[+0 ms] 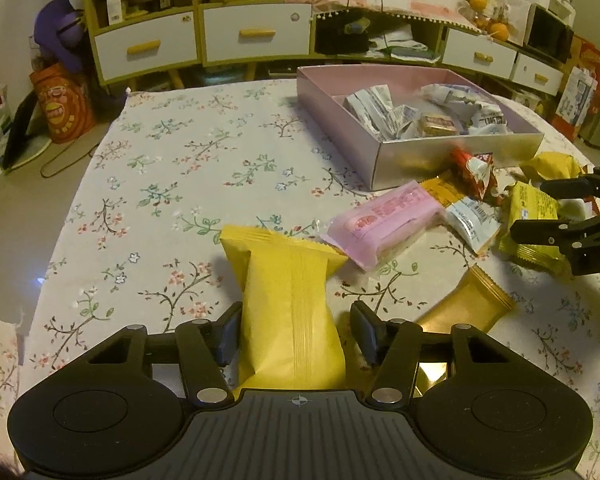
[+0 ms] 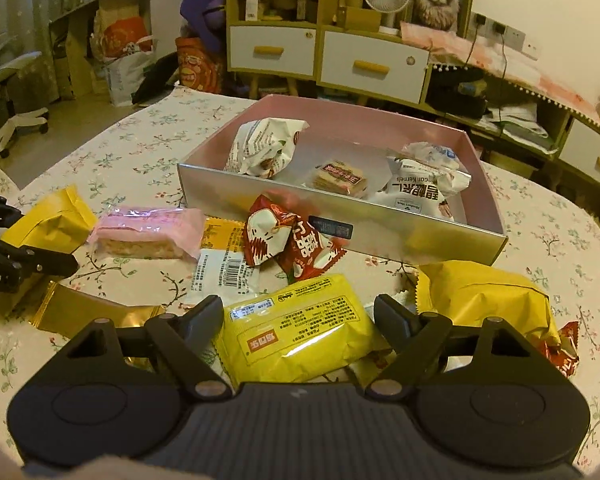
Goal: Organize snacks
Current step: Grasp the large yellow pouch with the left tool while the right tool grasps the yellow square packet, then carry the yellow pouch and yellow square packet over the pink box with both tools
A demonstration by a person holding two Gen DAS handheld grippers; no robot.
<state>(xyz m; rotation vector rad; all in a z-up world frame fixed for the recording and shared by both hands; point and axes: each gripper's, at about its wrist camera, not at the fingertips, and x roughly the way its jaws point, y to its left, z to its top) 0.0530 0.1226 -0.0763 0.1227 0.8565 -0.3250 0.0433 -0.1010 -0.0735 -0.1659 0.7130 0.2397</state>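
While wrapped snacks [image 2: 268, 152] fill pink box [image 2: 485, 184]

Yellow packet [image 1: 288, 312]: lower end hidden behind left tongs [image 1: 296, 336] body; cannot tell whether right pad touches it.

Gold packet [image 1: 466, 308]: near half hidden behind the left tongs' right arm.

Right tongs [image 1: 538, 210] in left view: cut off by right edge, fingers only.

Left tongs [image 2: 40, 240] in right view: cut off by left edge.

Red packet [image 1: 474, 170]: motion-blurred in left view.

Small red packet [image 2: 566, 350]: mostly hidden behind right tongs' arm.

White packet [image 2: 228, 276]: partly under red packets and printed yellow packet [image 2: 300, 336].

Box [image 2: 380, 224] contents: print too small to read in left view.

Table [image 1: 160, 184]: far corners out of frame.
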